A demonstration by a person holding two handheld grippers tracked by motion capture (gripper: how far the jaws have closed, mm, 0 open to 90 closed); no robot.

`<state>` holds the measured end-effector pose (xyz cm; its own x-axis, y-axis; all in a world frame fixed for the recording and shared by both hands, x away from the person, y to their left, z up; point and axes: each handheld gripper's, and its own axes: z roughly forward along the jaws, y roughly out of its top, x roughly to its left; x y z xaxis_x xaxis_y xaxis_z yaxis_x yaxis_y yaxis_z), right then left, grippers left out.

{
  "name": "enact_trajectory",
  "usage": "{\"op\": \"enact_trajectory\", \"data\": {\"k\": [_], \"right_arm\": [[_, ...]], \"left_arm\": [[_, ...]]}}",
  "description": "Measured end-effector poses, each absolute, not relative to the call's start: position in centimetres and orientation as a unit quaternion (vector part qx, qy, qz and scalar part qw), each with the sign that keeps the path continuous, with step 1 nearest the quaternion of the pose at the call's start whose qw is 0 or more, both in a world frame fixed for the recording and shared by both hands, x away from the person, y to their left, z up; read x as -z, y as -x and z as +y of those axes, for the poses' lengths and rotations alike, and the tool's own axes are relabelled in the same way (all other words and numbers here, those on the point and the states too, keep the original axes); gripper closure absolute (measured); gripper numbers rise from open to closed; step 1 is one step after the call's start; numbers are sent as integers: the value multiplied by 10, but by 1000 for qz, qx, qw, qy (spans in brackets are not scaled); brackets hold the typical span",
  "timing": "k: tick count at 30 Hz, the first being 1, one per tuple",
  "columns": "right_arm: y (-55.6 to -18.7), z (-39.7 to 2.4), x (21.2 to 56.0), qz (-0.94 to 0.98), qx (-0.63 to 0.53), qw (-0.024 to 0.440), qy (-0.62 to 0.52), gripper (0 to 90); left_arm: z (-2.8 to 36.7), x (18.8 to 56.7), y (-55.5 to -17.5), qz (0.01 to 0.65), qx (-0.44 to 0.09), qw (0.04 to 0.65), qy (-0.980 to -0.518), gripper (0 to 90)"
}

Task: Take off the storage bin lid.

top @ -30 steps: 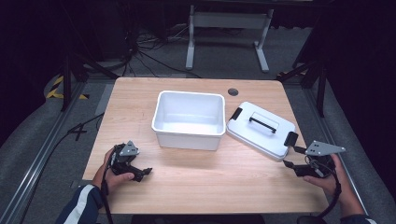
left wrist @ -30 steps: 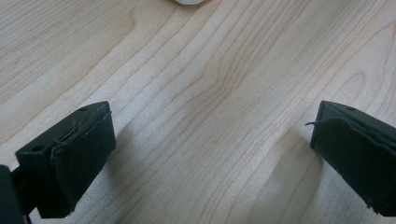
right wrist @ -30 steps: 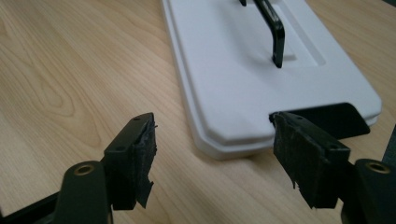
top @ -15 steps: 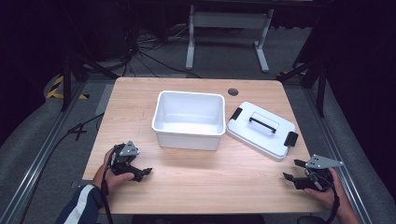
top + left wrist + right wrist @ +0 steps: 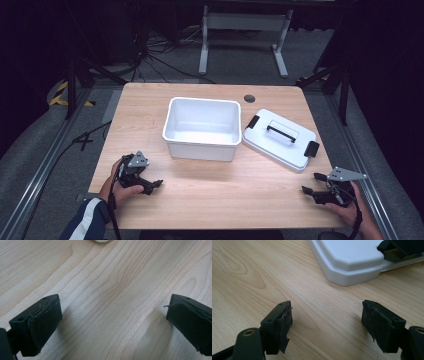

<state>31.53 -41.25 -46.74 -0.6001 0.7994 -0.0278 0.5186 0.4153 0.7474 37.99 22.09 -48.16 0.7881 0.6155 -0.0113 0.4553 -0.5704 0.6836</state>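
Observation:
An empty white bin point(image 5: 202, 127) stands at the middle of the wooden table point(image 5: 150, 107). Its white lid point(image 5: 280, 139), with a black handle and black clips, lies flat to the bin's right. My left gripper point(image 5: 150, 179) rests low on the table at the front left, open, with bare wood between its jaws point(image 5: 113, 320). At the front right my right gripper point(image 5: 312, 183) is open too and points left. In the right gripper view it point(image 5: 329, 320) holds nothing, and the lid's corner point(image 5: 349, 257) lies just ahead of it.
A round cable hole point(image 5: 249, 98) sits in the table behind the bin. Beyond the far edge stand a grey desk frame point(image 5: 242, 22) and loose cables point(image 5: 150, 55) on the floor. A black clip point(image 5: 402, 245) of the lid shows in the right gripper view.
My right gripper has come down and back toward the table's front right edge, away from the lid. The left gripper has stayed still.

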Motion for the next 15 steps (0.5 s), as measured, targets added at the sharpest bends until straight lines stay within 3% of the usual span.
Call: {"op": "enact_trajectory", "data": {"k": [15], "right_arm": [[-319, -406, 468, 810, -358, 201, -418, 239]], "left_arm": [[222, 482, -379, 302, -111, 349, -880, 6]]}}
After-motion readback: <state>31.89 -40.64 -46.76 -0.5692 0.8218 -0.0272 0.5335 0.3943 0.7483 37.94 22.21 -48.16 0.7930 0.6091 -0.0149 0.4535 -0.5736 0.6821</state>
